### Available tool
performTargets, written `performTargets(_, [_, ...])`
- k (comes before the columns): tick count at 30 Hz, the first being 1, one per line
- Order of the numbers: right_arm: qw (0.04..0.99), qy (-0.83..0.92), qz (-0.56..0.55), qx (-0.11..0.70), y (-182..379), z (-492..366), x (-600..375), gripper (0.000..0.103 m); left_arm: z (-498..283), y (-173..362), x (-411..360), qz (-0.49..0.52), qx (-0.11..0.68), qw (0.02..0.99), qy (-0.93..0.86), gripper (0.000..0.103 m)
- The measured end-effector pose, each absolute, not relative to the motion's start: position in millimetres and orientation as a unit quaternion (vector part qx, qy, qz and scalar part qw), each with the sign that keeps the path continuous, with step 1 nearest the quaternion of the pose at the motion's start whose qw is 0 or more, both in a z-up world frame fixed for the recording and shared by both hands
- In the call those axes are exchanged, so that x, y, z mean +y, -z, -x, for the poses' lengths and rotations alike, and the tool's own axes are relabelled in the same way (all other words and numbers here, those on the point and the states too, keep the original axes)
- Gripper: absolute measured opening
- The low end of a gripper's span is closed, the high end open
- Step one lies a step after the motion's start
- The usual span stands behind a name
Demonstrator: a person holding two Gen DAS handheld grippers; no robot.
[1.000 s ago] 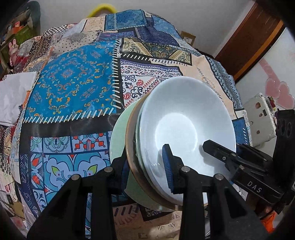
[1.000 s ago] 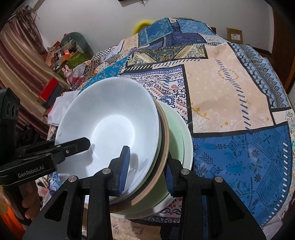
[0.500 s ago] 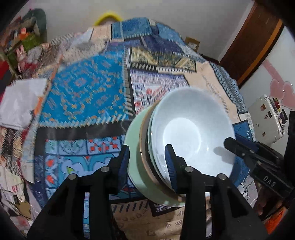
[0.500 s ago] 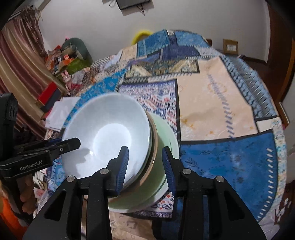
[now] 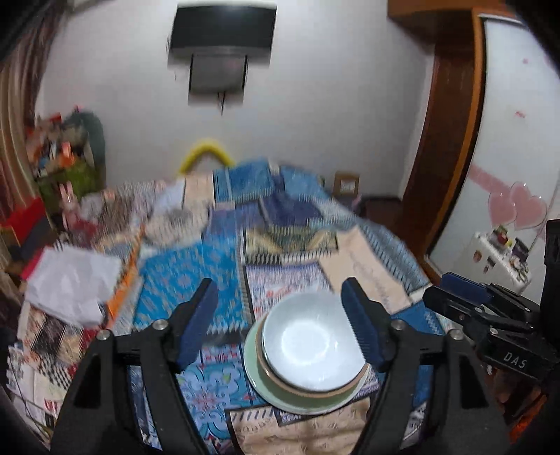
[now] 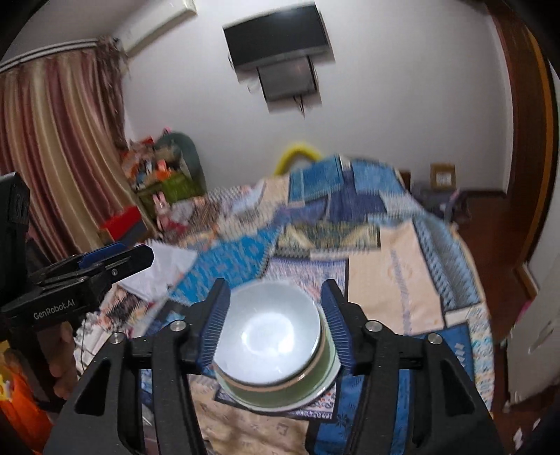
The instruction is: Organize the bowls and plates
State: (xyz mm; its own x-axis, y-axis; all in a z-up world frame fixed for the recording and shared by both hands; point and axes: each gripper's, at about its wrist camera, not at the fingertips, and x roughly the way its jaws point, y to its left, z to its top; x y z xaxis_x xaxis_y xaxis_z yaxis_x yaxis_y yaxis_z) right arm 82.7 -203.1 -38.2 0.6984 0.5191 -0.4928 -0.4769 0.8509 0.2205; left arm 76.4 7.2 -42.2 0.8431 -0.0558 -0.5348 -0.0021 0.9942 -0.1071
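Blur smears the patchwork cloth [image 5: 196, 290] beyond twelve o'clock; nearer, a white bowl [image 5: 311, 344] tops a stack on a pale green plate [image 5: 253, 371], lower rims half hidden; left gripper [image 5: 280, 322] and right gripper [image 6: 274, 323] hang above it, jaws spread, empty.

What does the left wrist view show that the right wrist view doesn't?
Only the left wrist view shows the white door with pink hearts and the right gripper at its right edge. Only the right wrist view shows the striped curtain and the left gripper at its left edge. Both show the stack with a white bowl on top, sitting on the patchwork cloth, and the wall TV. In each view the jaws stand open, clear of the stack.
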Motion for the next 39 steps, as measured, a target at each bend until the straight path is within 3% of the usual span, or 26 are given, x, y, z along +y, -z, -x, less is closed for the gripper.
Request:
performTargets(3, [0.928,-0.276,-0.037,0.248,21.4,-70.0,-205.3,0.056,-57.6,23.0,3.1,0.041,0.235,0.971,0.01,0.089])
performTargets(9, [0.943,-0.275,-0.027,0.183,-4.4,-44.4,-208.0,0.074,-27.7,-1.2,-2.6,0.029,0.176,0.984,0.005,0.099])
performTargets(15, [0.951,-0.272,-0.022,0.146,-16.1,-32.2,-205.8,0.09,-8.7,-12.6,-4.8,0.026,0.146,0.989,0.003,0.102])
performTargets(18, [0.953,-0.268,-0.025,0.137,-15.9,-32.2,-202.9,0.103,-3.1,-15.1,-2.9,0.029,0.142,0.989,0.003,0.102])
performTargets(39, [0.956,-0.262,-0.015,0.13,-14.0,-20.8,-198.6,0.103,8.3,-9.3,3.1,0.043,0.132,0.99,-0.005,0.103])
